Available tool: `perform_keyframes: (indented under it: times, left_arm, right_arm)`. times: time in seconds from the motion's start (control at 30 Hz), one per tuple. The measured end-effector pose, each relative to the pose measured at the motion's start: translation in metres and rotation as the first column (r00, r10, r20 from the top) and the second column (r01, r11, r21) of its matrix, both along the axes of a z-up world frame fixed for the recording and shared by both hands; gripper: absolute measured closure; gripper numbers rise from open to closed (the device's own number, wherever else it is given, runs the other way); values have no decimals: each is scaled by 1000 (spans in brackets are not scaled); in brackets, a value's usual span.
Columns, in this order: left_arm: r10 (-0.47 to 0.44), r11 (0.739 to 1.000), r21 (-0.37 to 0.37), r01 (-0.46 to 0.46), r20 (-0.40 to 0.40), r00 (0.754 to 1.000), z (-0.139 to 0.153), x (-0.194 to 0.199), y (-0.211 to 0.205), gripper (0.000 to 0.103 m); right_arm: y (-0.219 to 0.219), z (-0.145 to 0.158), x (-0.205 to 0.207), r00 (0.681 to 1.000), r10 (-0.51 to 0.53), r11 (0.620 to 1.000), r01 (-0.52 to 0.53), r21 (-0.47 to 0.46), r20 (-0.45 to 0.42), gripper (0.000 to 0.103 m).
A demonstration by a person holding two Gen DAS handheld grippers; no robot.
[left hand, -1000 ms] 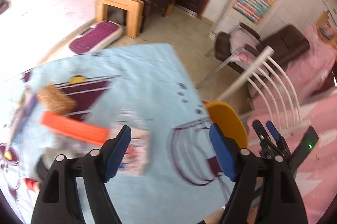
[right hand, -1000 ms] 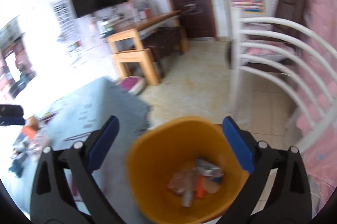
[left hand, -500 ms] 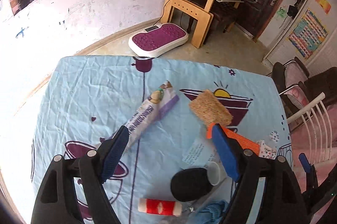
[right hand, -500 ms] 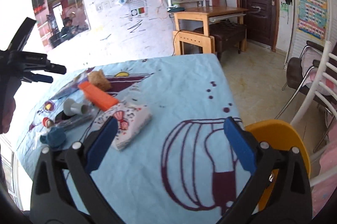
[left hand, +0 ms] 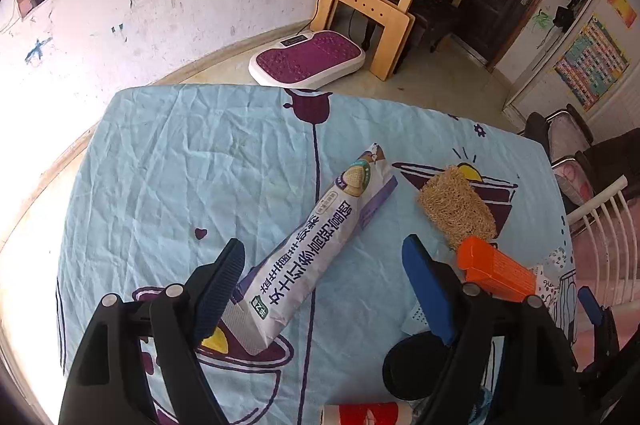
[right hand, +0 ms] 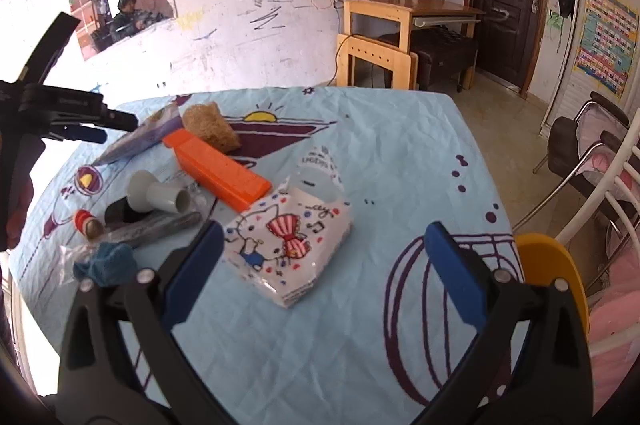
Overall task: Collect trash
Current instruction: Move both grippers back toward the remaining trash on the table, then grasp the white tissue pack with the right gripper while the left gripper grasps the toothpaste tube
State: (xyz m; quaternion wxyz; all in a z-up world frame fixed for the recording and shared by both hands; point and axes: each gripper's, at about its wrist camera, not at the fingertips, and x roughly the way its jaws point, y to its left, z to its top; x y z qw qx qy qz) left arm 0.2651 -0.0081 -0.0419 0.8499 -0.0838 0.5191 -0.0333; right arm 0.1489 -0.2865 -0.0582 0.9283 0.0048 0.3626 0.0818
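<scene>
My left gripper (left hand: 324, 261) hangs open over the blue tablecloth (left hand: 192, 161), its jaws either side of a long white and purple snack wrapper (left hand: 320, 225) without touching it. To the wrapper's right lie a tan loofah pad (left hand: 456, 209) and an orange box (left hand: 496, 269). My right gripper (right hand: 324, 241) is open too, with a cartoon-printed tissue pack (right hand: 288, 241) just beyond its left jaw. Behind the pack are the orange box (right hand: 218, 165), the loofah pad (right hand: 210, 127), a grey pipe fitting (right hand: 158, 197) and a blue cloth scrap (right hand: 108, 263). The left gripper (right hand: 80, 129) shows at the far left.
An orange bin (right hand: 556, 273) stands off the table's right edge beside a white slatted chair (right hand: 608, 185). A red and white spool (left hand: 368, 415) and a black round object (left hand: 416, 365) lie near the table's front. A wooden desk (right hand: 400, 13) stands at the back wall.
Both grippers swung from the bin and chair side to the table. The left now hangs over the long wrapper; the right faces the tissue pack, with the bin at its right edge.
</scene>
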Motion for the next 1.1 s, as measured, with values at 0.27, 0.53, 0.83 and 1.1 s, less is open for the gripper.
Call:
perform_keyframes:
  times: [0.27,0.53,0.83,1.1]
  left_arm:
    - [-6,1000,-2,6,-12,1000,-12,8,1,26]
    - [-21,1000,-14,20,-18,1000,-21,12,-2,26]
    - [-32,993,-116,31,-7,999,-18,6,6,79]
    - [-29,990,-137,37,61,998,8,-14,10,82]
  right_arm:
    - [10,-10,22,995,-19,999,17,-28,-93,7]
    - [5,-16,30,992,-5,1000,7,18,-130,65]
    - [-11,1,17,998,-7,995,13,100,-68,85]
    - [-26,10,12,999,-23,991,27,131,-38,87]
